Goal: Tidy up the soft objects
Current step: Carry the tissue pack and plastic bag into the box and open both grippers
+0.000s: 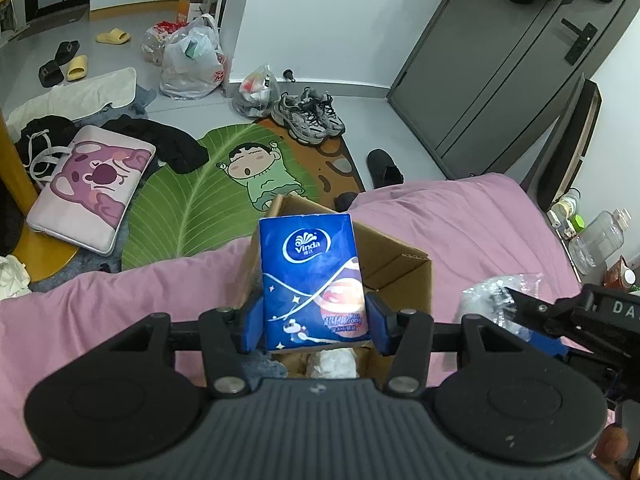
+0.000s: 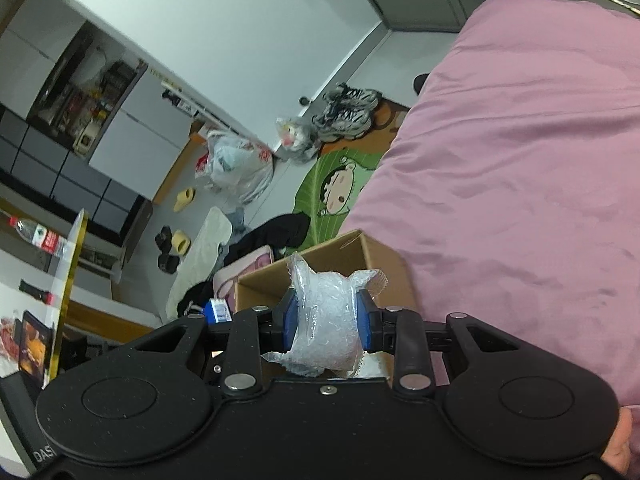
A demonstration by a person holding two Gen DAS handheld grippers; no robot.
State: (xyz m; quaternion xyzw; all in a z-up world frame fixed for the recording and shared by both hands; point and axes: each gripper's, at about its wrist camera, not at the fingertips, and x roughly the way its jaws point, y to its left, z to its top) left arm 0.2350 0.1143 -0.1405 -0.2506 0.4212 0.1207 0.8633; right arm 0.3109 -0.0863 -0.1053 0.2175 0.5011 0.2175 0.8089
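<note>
Blue pack: Vinda tissue pack (image 1: 314, 280) stands upright between the blue pads of the left tongs (image 1: 316, 326), pinched at its lower half, top end pointing away from the camera.
Position of pack: held above the open cardboard box (image 1: 400, 276), which sits on the pink bed cover (image 1: 460, 216).
Inside box: something white and a grey cloth show under the pack.
Right tongs (image 2: 326, 316): pressed on a clear plastic bag (image 2: 324, 312), crumpled, squeezed at its middle.
Position of bag: just above the near edge of the same box, beside the left tongs.
Floor: green cartoon rug (image 1: 208, 188) lies beyond the bed.
</note>
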